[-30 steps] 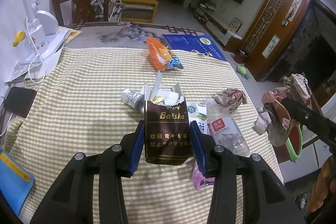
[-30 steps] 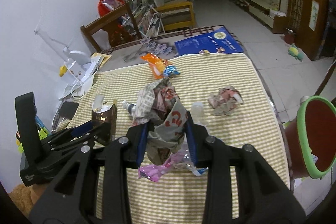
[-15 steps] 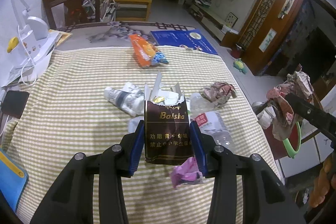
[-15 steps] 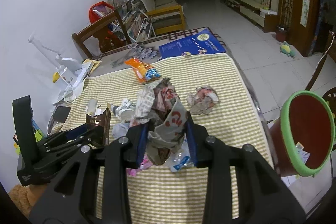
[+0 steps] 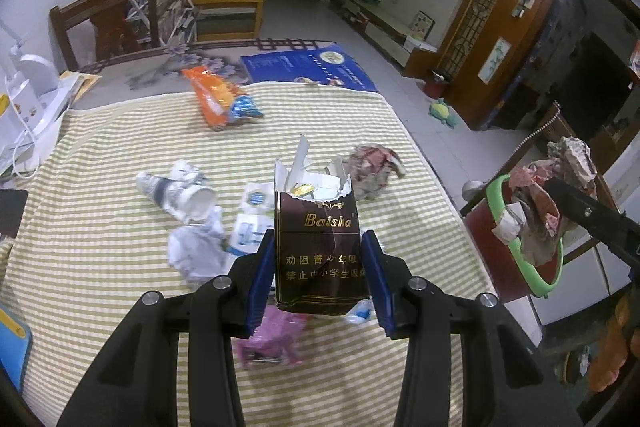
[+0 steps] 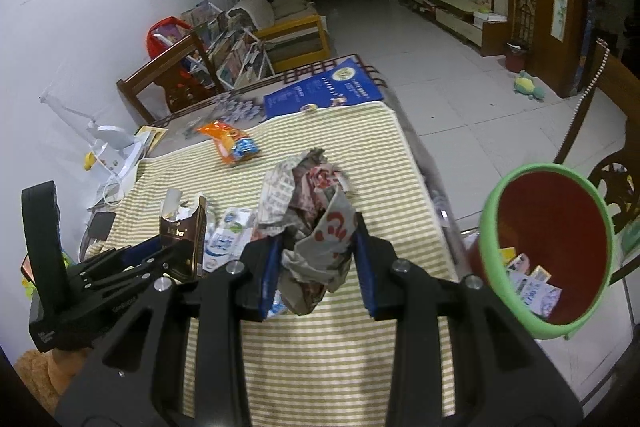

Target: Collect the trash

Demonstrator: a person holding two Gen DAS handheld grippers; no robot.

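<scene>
My left gripper [image 5: 318, 277] is shut on a torn brown Baisha cigarette pack [image 5: 318, 247], held above the striped table; the pack also shows in the right wrist view [image 6: 182, 235]. My right gripper [image 6: 316, 267] is shut on a wad of crumpled paper [image 6: 312, 211], held above the table's right side; the wad also shows in the left wrist view [image 5: 540, 203], in front of the bin. A red bin with a green rim [image 6: 548, 247] stands off the table's right edge and holds a few scraps.
Loose trash lies on the striped cloth [image 5: 100, 227]: an orange snack bag [image 5: 216, 99], a crushed paper cup [image 5: 176, 187], white tissue [image 5: 196, 247], a crumpled wad [image 5: 372, 167], a pink wrapper [image 5: 272, 339]. A white lamp [image 6: 108, 143] and a chair [image 5: 108, 23] stand behind.
Both grippers have moved right, toward the bin, still holding their loads. The bin now looks larger and closer in the right wrist view.
</scene>
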